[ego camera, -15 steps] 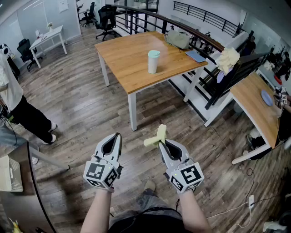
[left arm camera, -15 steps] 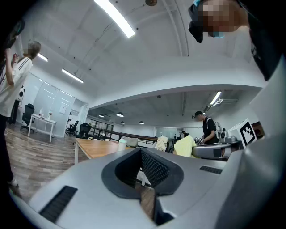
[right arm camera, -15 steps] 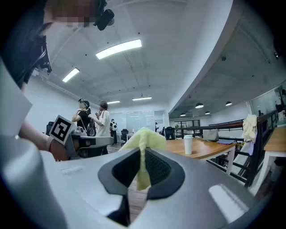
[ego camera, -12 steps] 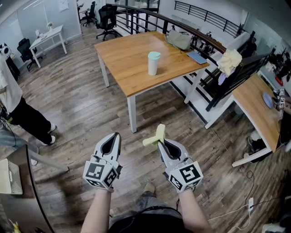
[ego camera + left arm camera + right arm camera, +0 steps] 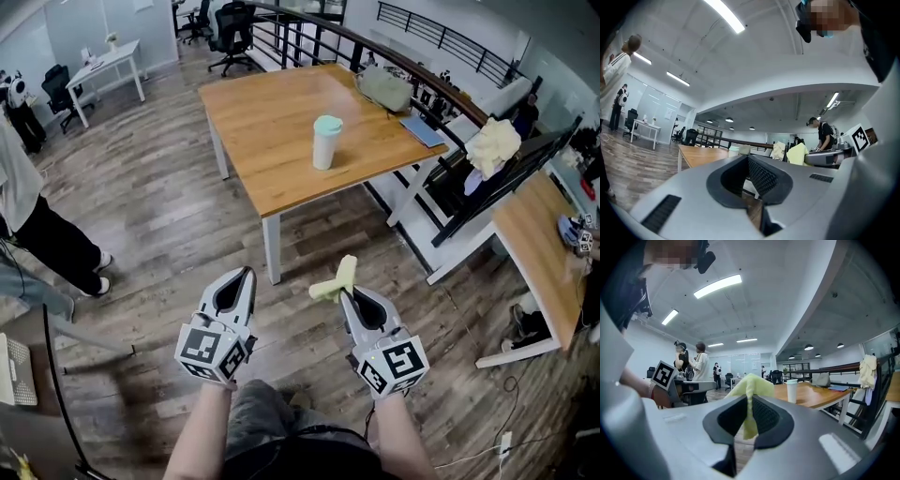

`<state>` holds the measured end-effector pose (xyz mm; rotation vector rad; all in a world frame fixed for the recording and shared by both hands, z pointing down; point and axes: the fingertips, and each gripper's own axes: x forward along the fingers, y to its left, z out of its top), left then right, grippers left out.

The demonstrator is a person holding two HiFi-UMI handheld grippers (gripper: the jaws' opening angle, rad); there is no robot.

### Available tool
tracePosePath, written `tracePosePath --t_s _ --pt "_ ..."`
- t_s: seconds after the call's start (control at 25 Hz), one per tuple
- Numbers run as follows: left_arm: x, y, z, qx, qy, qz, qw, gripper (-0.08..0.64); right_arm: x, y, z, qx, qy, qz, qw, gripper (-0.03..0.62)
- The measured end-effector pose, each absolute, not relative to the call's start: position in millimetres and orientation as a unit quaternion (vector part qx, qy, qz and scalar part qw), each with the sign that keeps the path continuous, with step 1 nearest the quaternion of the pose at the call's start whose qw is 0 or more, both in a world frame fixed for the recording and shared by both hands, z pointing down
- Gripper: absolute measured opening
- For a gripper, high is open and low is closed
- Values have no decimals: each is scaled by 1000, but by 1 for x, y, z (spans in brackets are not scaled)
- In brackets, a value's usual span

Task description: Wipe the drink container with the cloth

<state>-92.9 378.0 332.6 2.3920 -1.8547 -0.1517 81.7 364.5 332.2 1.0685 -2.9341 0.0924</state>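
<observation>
While the right gripper pinches a soft yellow cloth and the left gripper is closed empty, the cylindrical cup stands well ahead on a wooden table

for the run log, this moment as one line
left gripper: shut, empty | right gripper: shut on cloth | drink container: on table | wiping: not started

Table ahead, both grippers held side by side before it

The drink container is stood upright on the table, near its middle; a bag and a flat pad are set at its far edge, by the railing behind. Well short of the table, the left gripper is held left of the right gripper, with the cloth caught between the latter's jaws. A second table is placed at the right, and a person is seen at far left.
</observation>
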Motion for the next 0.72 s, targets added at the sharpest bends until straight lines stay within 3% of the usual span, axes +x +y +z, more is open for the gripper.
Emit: tracePosePath --t_s 0.72 --pt "-128 132 337 842 -535 -34 65 -5 31 147 331 412 -909 68 -17 40"
